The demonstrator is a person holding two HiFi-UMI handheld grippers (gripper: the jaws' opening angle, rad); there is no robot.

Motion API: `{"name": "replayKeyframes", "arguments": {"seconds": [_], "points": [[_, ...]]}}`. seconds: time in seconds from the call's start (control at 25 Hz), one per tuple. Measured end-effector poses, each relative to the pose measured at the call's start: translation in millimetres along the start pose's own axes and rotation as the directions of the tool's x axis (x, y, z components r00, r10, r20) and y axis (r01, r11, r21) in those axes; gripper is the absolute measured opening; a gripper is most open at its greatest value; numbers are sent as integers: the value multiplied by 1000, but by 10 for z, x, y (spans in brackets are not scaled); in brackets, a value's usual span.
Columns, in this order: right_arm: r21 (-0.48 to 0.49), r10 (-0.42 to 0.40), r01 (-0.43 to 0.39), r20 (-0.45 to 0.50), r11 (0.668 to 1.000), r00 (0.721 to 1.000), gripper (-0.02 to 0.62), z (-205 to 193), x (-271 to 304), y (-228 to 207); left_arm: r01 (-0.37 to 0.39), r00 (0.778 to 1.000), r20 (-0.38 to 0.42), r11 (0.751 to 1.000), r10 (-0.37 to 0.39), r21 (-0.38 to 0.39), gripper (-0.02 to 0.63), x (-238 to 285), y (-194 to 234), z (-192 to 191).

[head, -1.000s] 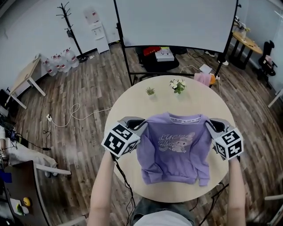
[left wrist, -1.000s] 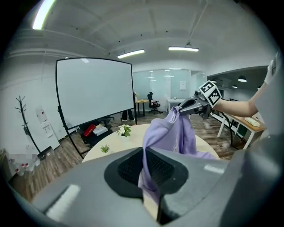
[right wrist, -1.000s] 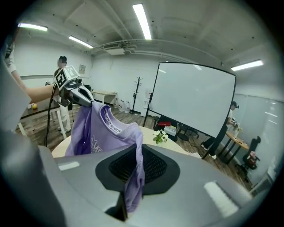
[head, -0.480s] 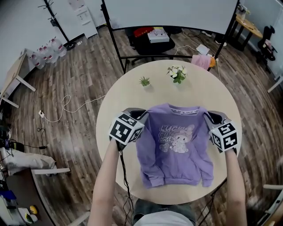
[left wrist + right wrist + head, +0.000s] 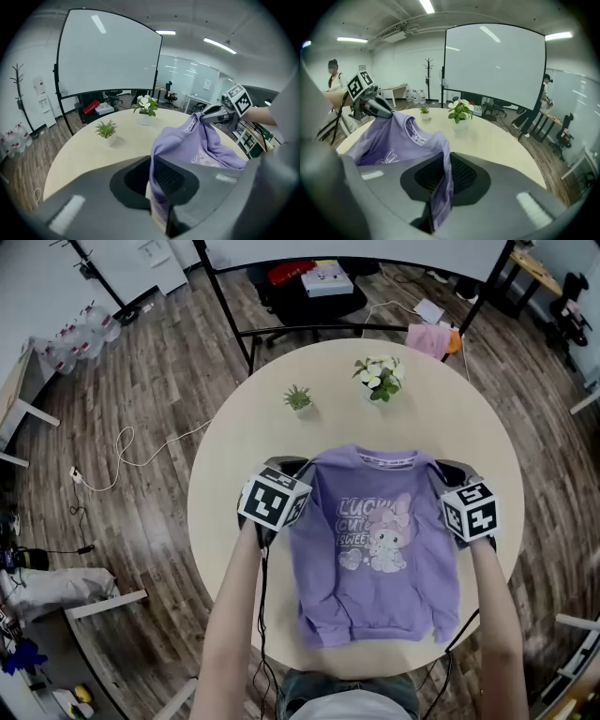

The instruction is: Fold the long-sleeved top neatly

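1. Head view: long-sleeved top [image 5: 380,540] lies front-up on the round table [image 5: 220,474], with its hem toward the person. The left gripper [image 5: 289,466] grips the shoulder on its side and the right gripper [image 5: 450,469] grips the other. The collar spans between them.
2. Left gripper view: jaws are clamped on a pinch of purple shoulder fabric. The body drapes away from the tips toward the opposite gripper.
3. Right gripper view: jaws are narrow, with cloth pinched between them, though they have just been opening slightly. Judgement: this hold may slip first.
4. Recommendation: hold both grippers level with the collar edge taut, and set the shoulders flat together before release. Stay short of the green plant [image 5: 298,397] and flower pot [image 5: 380,379] beyond the tips.
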State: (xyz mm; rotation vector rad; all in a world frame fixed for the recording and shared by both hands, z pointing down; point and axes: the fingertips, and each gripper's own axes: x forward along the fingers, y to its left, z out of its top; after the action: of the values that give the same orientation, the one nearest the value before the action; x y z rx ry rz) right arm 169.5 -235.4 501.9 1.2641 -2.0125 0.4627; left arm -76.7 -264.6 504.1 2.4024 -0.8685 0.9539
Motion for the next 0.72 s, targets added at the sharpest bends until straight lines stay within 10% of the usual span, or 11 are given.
{"name": "replayKeyframes", "arguments": {"seconds": [0.72], "points": [[81,-33,36,-41,996,999,196,-140,717,-117,10,999,-41,998,-12,-59,100,532,313,-245]]}}
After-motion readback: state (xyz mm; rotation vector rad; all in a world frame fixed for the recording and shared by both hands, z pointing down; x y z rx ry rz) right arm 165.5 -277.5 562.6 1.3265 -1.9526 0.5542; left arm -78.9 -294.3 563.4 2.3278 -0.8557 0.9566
